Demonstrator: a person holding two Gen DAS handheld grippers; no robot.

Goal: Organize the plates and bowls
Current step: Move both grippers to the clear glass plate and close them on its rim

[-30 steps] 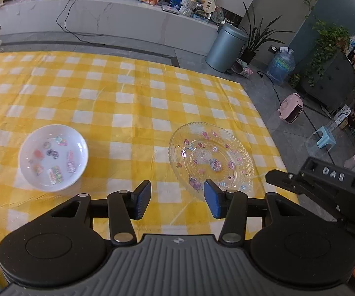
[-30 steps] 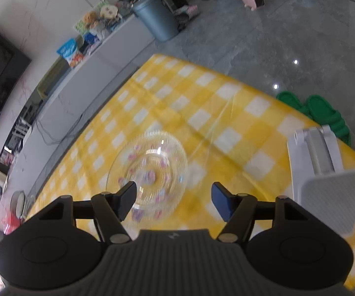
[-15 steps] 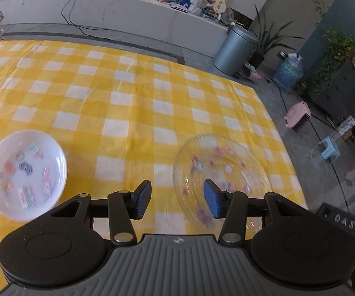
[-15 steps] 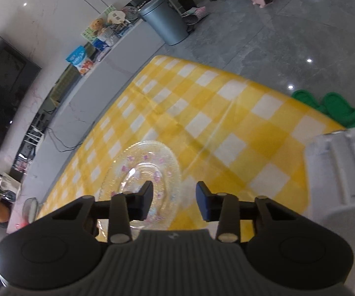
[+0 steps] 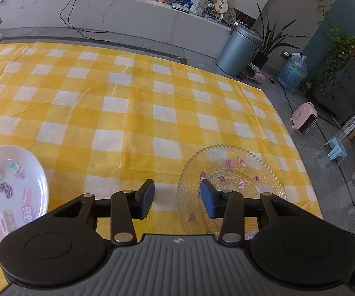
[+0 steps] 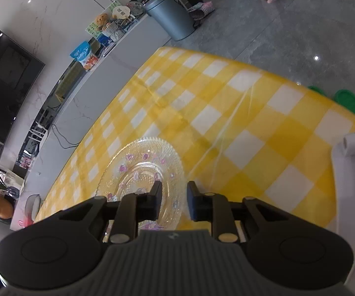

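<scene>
A clear glass plate (image 5: pixel 236 172) with pink heart stickers lies on the yellow checked tablecloth (image 5: pixel 128 103). My left gripper (image 5: pixel 177 197) hangs low over the plate's left rim, which sits between its jaws. They are closing, with neither pad touching. A white bowl (image 5: pixel 12 192) with coloured stickers sits at the far left. In the right wrist view the same glass plate (image 6: pixel 140 170) lies ahead. My right gripper (image 6: pixel 174 198) straddles its right rim. Its jaws are closing and narrow, with a gap still showing beside the rim.
A white slotted rack (image 6: pixel 350 185) stands on the table at the right of the right wrist view. The table's far edge (image 6: pixel 251 66) drops to a grey floor with a grey bin (image 5: pixel 239 49), a pink heater (image 5: pixel 304 120) and green slippers (image 6: pixel 350 101).
Both grippers have sunk closer to the glass plate. The right jaws have narrowed a lot, the left jaws a little. The white bowl has slid toward the left edge of the left wrist view.
</scene>
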